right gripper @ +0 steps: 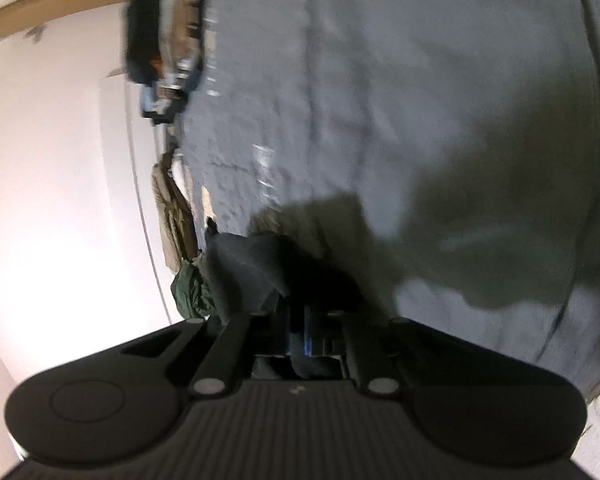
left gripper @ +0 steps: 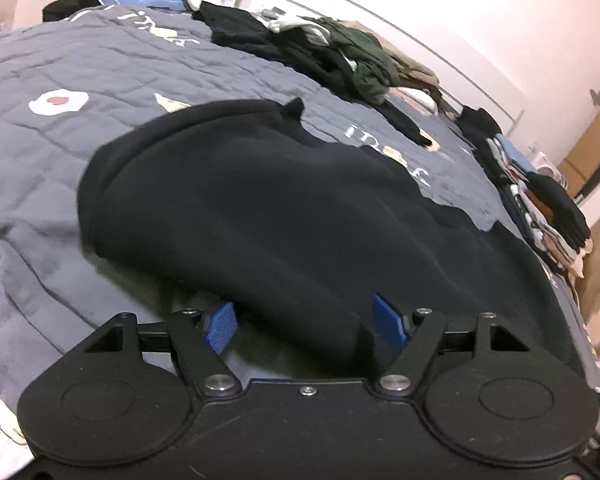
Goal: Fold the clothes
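A fold of the black fleece garment (left gripper: 260,208) is judged to be under way on the quilted grey bedspread (left gripper: 60,60). The left gripper (left gripper: 306,326) stands open, a soft rounded edge of the cloth lying loose between its blue ribbed fingers (left gripper: 220,326). The right gripper (right gripper: 300,340) is clamped shut on dark cloth (right gripper: 260,264). A fresh pinch by the left is called for next.
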Demonstrator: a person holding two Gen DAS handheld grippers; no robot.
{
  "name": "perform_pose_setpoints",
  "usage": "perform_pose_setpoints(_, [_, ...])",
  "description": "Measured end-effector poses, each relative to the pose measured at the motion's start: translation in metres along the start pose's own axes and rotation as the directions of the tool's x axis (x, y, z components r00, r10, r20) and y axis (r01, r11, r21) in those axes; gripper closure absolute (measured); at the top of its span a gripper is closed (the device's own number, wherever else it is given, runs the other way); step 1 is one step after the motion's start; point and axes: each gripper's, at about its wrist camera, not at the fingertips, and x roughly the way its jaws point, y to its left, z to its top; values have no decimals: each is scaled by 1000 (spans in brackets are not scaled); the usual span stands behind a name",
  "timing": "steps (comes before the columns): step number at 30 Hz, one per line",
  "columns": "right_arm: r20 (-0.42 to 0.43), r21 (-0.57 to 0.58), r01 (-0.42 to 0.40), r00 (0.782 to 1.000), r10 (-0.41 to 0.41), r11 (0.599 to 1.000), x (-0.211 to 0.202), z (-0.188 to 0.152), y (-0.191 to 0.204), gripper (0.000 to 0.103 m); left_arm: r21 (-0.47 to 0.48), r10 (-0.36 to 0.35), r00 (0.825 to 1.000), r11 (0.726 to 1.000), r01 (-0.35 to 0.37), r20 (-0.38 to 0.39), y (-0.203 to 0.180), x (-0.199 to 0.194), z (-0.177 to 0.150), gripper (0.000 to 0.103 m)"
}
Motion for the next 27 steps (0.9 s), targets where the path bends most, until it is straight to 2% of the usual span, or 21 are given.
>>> perform_pose_setpoints(2, [38, -139, -20, 999, 25, 990, -10, -4, 24, 98, -4, 2, 1000, 1000, -2, 2, 3, -1, 1, 39])
perform_pose_setpoints(4, [85, -324, -19, 995, 49, 946, -18, -14, 50, 98, -7, 13, 1000, 1000, -13, -4, 6, 1, 2, 40])
perform_pose_setpoints(5, [106, -379, -15, 993, 59, 925, -20, -18, 56, 98, -15, 22, 1000, 1000, -22, -9, 8, 3, 2, 40])
perform_pose_setpoints(6, [117, -385, -14, 991, 64, 923, -20, -18, 55, 98, -25, 27, 1000, 999, -27, -15, 10, 3, 3, 41])
perform_pose_setpoints(8, [119, -304, 14, 993, 24, 953, -12, -7, 39, 98, -63, -1, 999, 998, -2, -42, 15, 2, 5, 42])
perform_pose_setpoints(10, [103, -206, 42, 994, -21, 978, -4, 2, 21, 98, -91, -76, 994, 993, 69, -83, 14, -3, 6, 41])
perform_pose_setpoints(12, [96, -170, 47, 995, -31, 984, -4, 3, 13, 98, -90, -159, 980, 985, 149, -116, 6, -10, 0, 40])
perform_pose_setpoints(13, [93, -167, 42, 995, -27, 985, -6, 2, 14, 98, -91, -206, 969, 977, 195, -135, 0, -13, -4, 38])
perform_pose_setpoints(14, [88, -169, 34, 996, -19, 985, -7, 1, 16, 98, -97, -271, 949, 961, 258, -163, -8, -14, -12, 37])
perform_pose_setpoints(16, [82, -148, 22, 997, -10, 989, -9, 1, 16, 98, -120, -383, 896, 923, 365, -224, -27, -12, -27, 35])
perform_pose_setpoints(18, [78, -116, 13, 997, -4, 993, -10, 1, 13, 98, -196, -474, 844, 879, 435, -252, -46, -4, -38, 33])
perform_pose_setpoints(19, [76, -95, 9, 997, -2, 995, -10, 1, 9, 98, -243, -515, 817, 854, 460, -261, -55, 2, -43, 32])
perform_pose_setpoints(22, [66, -60, -3, 998, 6, 998, -10, 1, 3, 98, -436, -591, 763, 778, 453, -262, -76, 35, -62, 32])
perform_pose_setpoints(23, [64, -60, -3, 998, 7, 998, -9, 1, 3, 98, -476, -597, 758, 763, 437, -262, -83, 46, -68, 32])
perform_pose_setpoints(27, [60, -57, -5, 998, 8, 998, -7, 0, 1, 98, -577, -574, 780, 735, 355, -251, -98, 82, -85, 32])
